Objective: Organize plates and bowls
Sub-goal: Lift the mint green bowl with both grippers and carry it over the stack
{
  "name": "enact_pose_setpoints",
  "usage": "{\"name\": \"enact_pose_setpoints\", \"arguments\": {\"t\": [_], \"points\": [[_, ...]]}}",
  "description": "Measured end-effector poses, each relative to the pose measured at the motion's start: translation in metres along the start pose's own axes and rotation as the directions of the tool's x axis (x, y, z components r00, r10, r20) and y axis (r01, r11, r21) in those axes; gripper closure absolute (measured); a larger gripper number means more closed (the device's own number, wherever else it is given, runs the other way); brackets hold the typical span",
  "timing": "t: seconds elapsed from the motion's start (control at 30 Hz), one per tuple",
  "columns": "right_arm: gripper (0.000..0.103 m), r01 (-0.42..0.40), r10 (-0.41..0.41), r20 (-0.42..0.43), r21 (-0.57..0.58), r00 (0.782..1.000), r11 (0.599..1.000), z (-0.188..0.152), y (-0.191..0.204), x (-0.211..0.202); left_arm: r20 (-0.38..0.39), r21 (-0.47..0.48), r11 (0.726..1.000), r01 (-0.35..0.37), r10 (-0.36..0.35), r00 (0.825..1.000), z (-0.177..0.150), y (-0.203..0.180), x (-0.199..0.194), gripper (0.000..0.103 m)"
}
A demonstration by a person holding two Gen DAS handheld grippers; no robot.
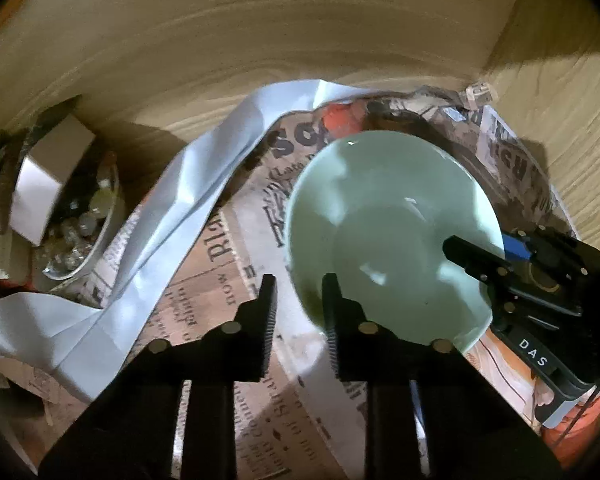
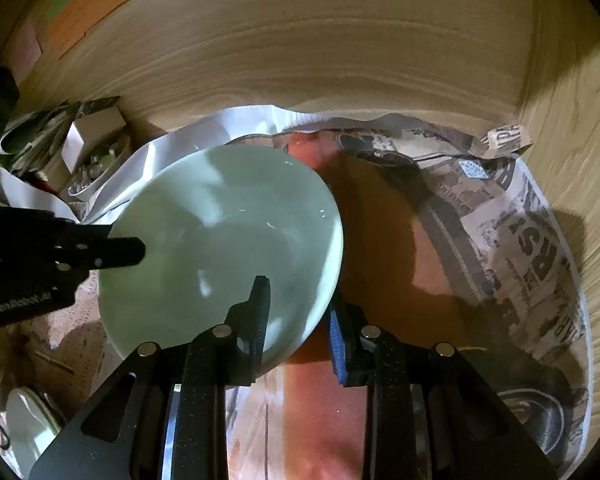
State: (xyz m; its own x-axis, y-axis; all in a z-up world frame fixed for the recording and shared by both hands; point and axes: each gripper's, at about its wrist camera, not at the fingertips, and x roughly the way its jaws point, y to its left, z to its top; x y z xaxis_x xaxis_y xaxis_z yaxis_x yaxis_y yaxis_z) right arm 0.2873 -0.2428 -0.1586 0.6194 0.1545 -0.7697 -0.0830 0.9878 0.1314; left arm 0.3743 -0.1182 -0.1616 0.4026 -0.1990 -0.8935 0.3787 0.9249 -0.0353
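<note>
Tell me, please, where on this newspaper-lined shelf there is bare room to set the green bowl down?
The widest bare patch is the newspaper right of the green bowl, running to the wooden side wall. A smaller patch lies between the bowl and the white paper strip. The left corner is crowded: a glass dish and a small box.

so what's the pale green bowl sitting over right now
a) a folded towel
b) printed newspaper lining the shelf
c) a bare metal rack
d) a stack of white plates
b: the pale green bowl sits over newspaper with printed headlines spread across the wooden shelf, while the left gripper and the right gripper each straddle its rim.
</note>
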Motion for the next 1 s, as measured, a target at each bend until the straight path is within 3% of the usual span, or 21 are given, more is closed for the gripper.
{"name": "enact_pose_setpoints", "arguments": {"t": [0.1, 0.4, 0.8, 1.0], "points": [[0.079, -0.001, 0.001, 0.001, 0.003, 1.0, 1.0, 0.002, 0.002, 0.003, -0.01, 0.018, 1.0, -0.003, 0.004, 1.0, 0.0, -0.004, 0.004, 0.089], [0.085, -0.018, 0.017, 0.028, 0.025, 0.999, 1.0, 0.002, 0.0, -0.008, -0.001, 0.021, 1.0, -0.009, 0.009, 1.0, -0.003, -0.001, -0.004, 0.089], [0.086, -0.004, 0.008, 0.15, -0.024, 0.989, 1.0, 0.005, 0.027, -0.055, 0.12, -0.005, 1.0, -0.028, 0.029, 0.992, -0.022, 0.002, -0.06, 0.089], [0.086, -0.013, 0.022, 0.201, -0.045, 0.979, 0.999, 0.001, 0.041, -0.082, 0.166, -0.042, 0.999, -0.001, 0.008, 0.986, -0.036, 0.012, -0.086, 0.089]]}}
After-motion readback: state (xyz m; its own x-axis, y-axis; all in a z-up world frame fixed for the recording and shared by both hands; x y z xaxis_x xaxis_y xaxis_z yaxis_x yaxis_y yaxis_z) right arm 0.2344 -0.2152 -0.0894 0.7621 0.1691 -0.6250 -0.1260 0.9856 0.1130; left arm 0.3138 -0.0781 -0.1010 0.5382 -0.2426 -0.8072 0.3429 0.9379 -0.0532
